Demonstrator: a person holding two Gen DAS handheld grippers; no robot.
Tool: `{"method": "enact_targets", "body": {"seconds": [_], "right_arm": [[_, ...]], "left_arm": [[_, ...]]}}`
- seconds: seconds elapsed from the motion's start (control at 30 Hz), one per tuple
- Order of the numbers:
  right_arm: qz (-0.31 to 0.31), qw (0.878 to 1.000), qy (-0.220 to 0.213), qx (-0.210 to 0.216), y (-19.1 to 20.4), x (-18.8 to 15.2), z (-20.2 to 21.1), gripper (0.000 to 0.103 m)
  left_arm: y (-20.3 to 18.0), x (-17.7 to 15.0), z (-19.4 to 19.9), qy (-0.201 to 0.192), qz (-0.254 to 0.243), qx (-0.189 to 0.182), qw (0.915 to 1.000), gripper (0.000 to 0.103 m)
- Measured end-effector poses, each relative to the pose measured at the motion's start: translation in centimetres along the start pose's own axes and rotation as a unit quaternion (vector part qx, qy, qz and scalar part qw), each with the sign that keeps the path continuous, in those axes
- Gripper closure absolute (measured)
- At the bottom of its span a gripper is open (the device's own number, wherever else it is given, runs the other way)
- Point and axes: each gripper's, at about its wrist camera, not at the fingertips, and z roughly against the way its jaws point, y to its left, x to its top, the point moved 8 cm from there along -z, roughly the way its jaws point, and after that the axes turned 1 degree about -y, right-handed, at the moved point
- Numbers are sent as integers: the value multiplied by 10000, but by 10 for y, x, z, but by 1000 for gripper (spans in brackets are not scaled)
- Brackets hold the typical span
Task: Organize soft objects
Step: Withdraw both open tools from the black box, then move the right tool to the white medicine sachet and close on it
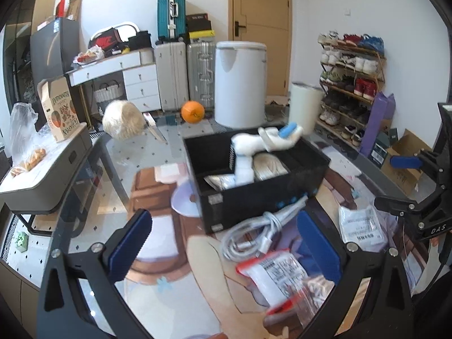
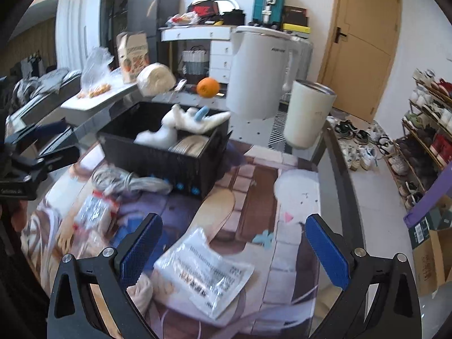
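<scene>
A black bin [image 1: 243,209] [image 2: 180,166] stands on the printed table mat and holds a white plush toy [image 1: 254,144] [image 2: 180,125] and a cream roll [image 1: 268,165]. My left gripper [image 1: 226,245] is open above a coiled white cable [image 1: 254,234] and a red-edged clear packet [image 1: 279,276]. My right gripper [image 2: 234,248] is open above a white labelled packet [image 2: 206,276]. The cable [image 2: 132,182] and the red-edged packet [image 2: 96,206] lie to its left. The right gripper also shows at the right edge of the left wrist view [image 1: 415,180].
A cream yarn ball [image 1: 123,124] and an orange [image 1: 192,112] lie behind the bin. A white kettle [image 1: 240,82] and a white tumbler [image 2: 309,113] stand at the back right. A shoe rack [image 1: 350,84] stands beyond the table's right edge. A second labelled packet [image 1: 361,226] lies right.
</scene>
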Motion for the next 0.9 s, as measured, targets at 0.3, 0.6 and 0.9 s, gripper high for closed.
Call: {"method": "enact_targets", "body": {"seconds": [0.3, 0.6, 0.9], "right_arm": [[369, 9987, 332, 124, 0, -27, 3, 1], [624, 9960, 601, 211, 1, -43, -2, 1], [902, 9896, 996, 506, 6, -64, -11, 1]], "left_arm": [[-9, -31, -5, 446, 59, 10, 9990, 0], [-19, -43, -27, 899, 30, -37, 9959, 0], [-30, -51, -39, 1176, -150, 29, 9929, 0]]}}
